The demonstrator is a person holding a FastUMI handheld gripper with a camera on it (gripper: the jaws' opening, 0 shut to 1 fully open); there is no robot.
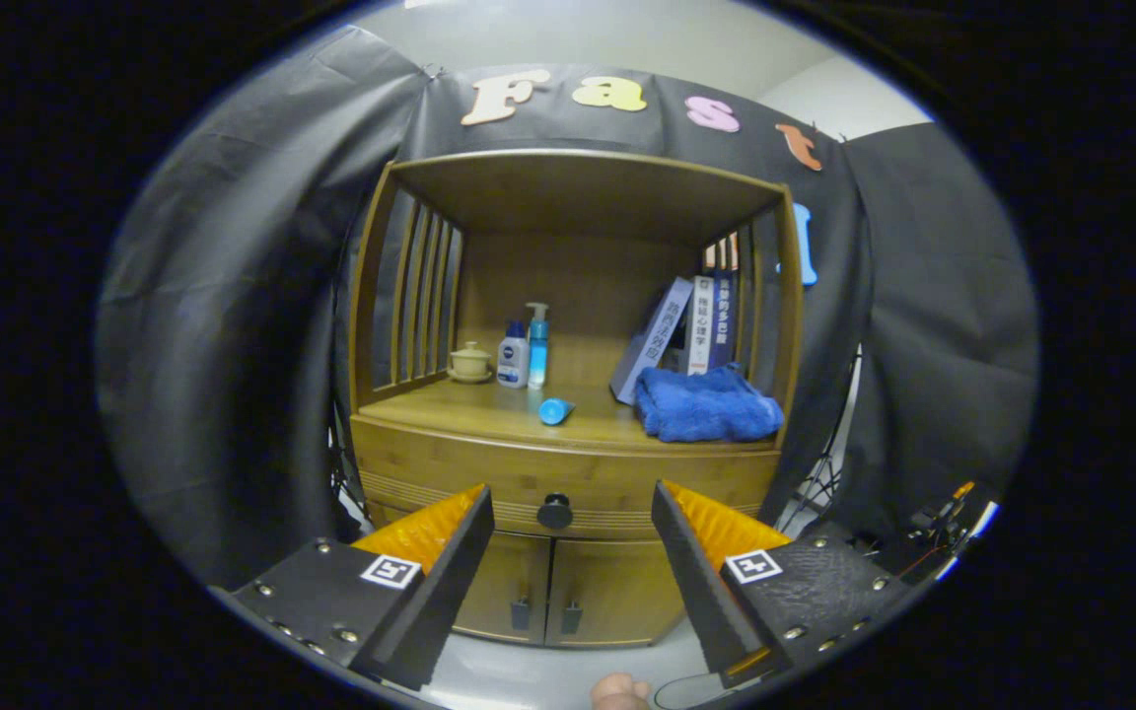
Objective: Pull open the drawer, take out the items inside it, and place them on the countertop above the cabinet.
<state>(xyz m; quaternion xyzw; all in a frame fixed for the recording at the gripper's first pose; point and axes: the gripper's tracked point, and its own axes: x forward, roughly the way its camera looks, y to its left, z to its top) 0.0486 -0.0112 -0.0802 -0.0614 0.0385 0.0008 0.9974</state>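
Observation:
A bamboo cabinet (410,463) stands ahead of me against the booth wall. Its drawer (450,483) is shut, with a round dark knob (555,512) on the front. My gripper (573,503) is open, held some way back from the cabinet, and the knob shows in the gap between my fingertips with nothing touching it. The countertop (469,409) above the drawer carries a small blue tube (555,410) lying on its side and a folded blue towel (706,404). The drawer's inside is hidden.
At the back of the countertop stand a lidded cup (470,362), a white-and-blue bottle (513,357), a pump bottle (537,345) and several leaning books (686,330). Two lower doors (553,592) with small handles sit under the drawer. Slatted sides and a top shelf enclose the countertop.

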